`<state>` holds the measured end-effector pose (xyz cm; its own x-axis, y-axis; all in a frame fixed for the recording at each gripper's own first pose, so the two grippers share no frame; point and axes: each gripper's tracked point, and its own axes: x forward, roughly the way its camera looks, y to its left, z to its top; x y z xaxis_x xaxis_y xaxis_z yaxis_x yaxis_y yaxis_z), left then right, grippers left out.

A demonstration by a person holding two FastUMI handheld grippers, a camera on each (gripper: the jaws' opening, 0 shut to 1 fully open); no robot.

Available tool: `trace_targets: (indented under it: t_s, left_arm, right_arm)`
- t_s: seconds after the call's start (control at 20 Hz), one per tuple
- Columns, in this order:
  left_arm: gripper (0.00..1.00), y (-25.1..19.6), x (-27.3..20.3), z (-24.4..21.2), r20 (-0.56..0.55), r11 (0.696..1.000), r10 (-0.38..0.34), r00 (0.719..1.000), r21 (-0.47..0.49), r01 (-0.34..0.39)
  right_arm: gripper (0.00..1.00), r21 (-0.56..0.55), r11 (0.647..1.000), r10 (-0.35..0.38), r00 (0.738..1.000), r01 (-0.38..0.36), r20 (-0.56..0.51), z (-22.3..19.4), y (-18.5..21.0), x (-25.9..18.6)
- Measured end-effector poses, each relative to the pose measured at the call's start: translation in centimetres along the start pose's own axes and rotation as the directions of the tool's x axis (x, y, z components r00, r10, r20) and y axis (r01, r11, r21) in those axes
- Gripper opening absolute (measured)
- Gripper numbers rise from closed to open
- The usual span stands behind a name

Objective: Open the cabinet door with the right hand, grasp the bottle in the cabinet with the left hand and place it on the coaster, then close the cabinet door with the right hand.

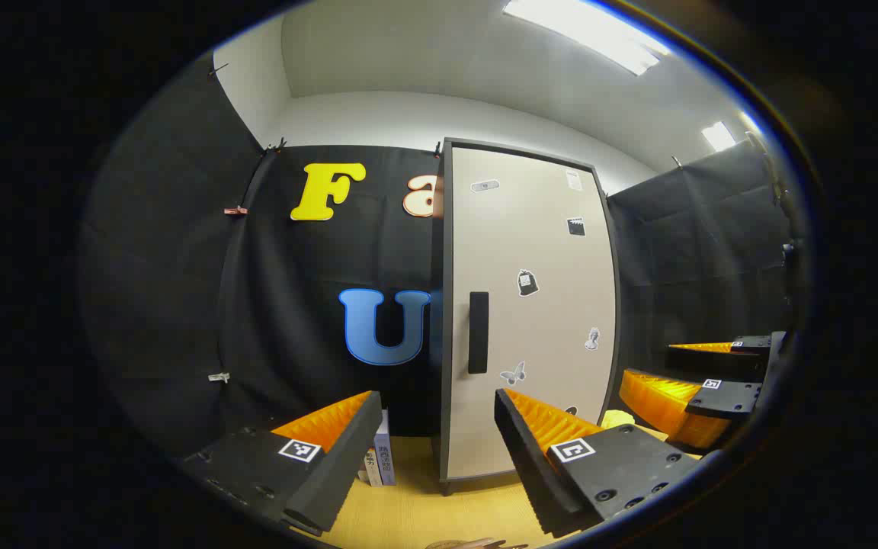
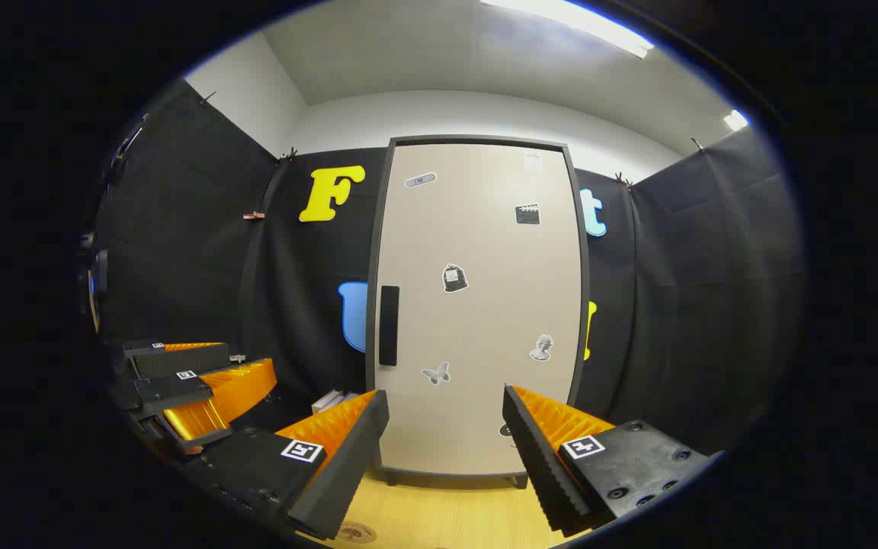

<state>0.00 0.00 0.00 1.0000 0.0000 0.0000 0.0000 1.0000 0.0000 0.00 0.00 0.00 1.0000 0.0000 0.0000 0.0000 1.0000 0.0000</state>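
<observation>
Well, the cabinet door (image 2: 477,305) is shut, the bottle hidden behind it. Right hand-held gripper (image 2: 445,450), fingers apart, should close on the dark handle (image 2: 389,325) and swing outward. Left hand-held gripper (image 1: 435,450) waits, fingers spread.

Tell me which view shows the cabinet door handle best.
The right gripper view: the handle sits on a door seen nearly square-on, top to bottom. In the left gripper view the handle is also whole, but the door is seen more from one side.
</observation>
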Motion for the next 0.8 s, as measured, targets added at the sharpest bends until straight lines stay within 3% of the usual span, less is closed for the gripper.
trace_targets:
  t_s: [0.5,0.8]
  left_arm:
    - [0.94,0.7,0.2,-0.6,-0.012,1.000,0.016,1.000,-0.009,-0.016]
    - [0.94,1.1,0.8,-1.1,-0.019,1.000,-0.015,1.000,-0.021,0.015]
  right_arm:
    - [0.98,-0.004,0.999,-0.036,0.999,0.036,-0.004,-0.5,-0.4,0.8]
    - [0.97,-0.039,0.994,-0.103,0.995,0.104,0.015,-0.2,-1.6,2.1]
